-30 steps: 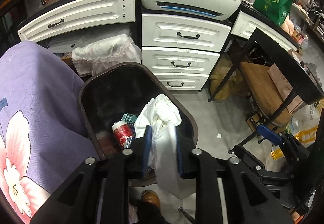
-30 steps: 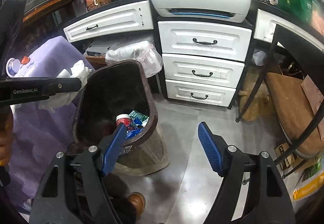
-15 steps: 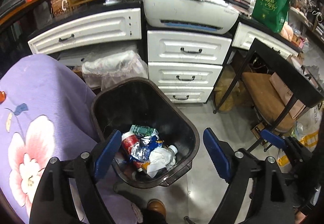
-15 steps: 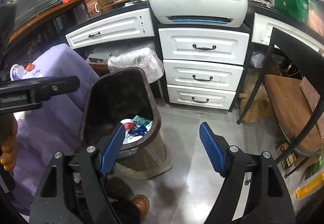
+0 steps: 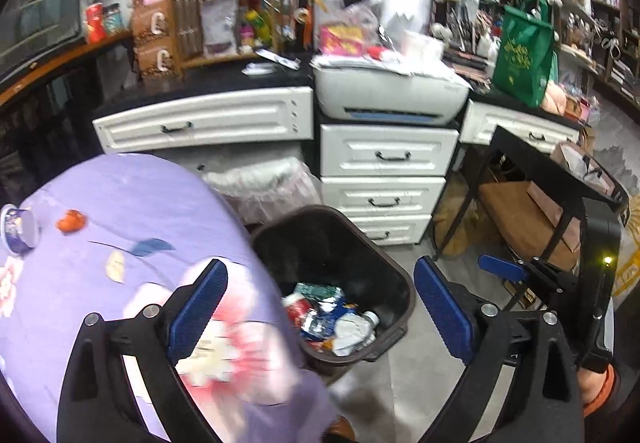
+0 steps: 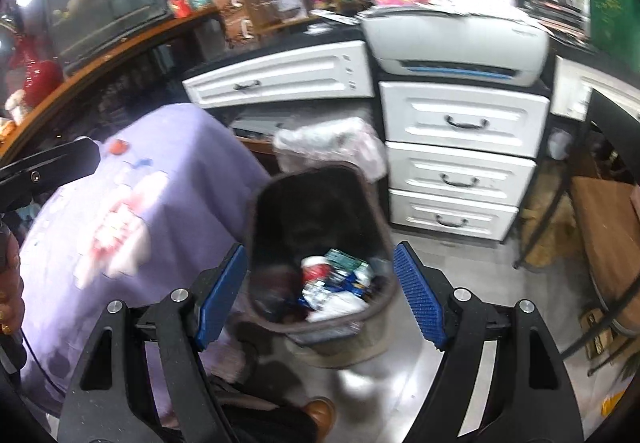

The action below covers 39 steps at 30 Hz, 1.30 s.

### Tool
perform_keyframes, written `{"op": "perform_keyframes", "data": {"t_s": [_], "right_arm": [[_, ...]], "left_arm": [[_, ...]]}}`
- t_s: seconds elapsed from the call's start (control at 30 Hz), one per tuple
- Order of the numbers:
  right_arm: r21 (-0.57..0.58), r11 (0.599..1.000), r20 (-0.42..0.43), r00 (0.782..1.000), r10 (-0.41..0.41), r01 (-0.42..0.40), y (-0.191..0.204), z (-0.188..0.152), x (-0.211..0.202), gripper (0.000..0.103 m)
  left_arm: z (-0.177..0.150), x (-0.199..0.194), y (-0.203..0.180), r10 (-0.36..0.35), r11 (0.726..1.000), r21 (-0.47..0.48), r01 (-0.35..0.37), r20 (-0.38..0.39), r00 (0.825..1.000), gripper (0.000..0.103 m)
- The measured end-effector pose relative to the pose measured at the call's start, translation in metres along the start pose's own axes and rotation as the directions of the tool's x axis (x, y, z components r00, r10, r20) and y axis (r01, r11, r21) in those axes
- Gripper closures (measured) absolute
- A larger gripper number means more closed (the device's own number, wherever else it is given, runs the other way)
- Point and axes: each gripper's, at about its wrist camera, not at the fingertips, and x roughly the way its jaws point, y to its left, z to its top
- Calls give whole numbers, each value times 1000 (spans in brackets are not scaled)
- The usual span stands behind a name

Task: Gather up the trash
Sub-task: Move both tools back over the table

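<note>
A dark trash bin (image 5: 400, 283) (image 6: 260, 211) stands on the floor by the table, holding wrappers, a red cup and crumpled white paper (image 5: 348, 331) (image 6: 336, 301). My left gripper (image 5: 320, 283) hovers above the bin and the table's edge, its jaws still opening, with nothing between them. My right gripper (image 6: 320, 263) is open and empty too, raised over the bin. On the purple flowered tablecloth (image 5: 120, 227) (image 6: 168, 171) lie a small tub (image 5: 18, 229) and an orange scrap (image 5: 71, 221) (image 6: 118, 146).
White drawers (image 5: 384, 179) (image 6: 460, 147) with a printer (image 5: 390, 95) on top stand behind the bin. A white bag-lined basket (image 5: 260, 187) sits between them and the table. A black-framed stool (image 5: 532, 203) is to the right. A brown shoe (image 6: 318, 411) shows below.
The left gripper let go of the white crumpled paper, which now lies in the bin, and opened wide. Both grippers rose and drew back, so the bin looks smaller.
</note>
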Motion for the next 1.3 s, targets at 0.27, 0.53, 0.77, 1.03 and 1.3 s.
{"op": "perform_keyframes", "data": {"t_s": [0.27,0.53,0.77,1.03,1.3], "right_arm": [[-142,977,-12,987,157,-157,83,42,18,27],[-213,925,-82,949,303,-314,164,79,48,27],[-251,904,-167,936,310,-345,223,95,85,27],[-314,871,-205,923,325,-377,281,118,125,27],[-426,832,-245,931,272,-356,342,134,184,27]], "left_arm": [[15,-30,67,72,995,-69,-68,45,996,8],[14,-49,151,125,979,-164,-117,35,992,6],[-2,-54,238,217,921,-327,-212,-21,976,6],[-19,-45,315,382,859,-324,-397,-110,917,5],[-38,-33,378,518,763,-348,-545,-174,837,5]]}}
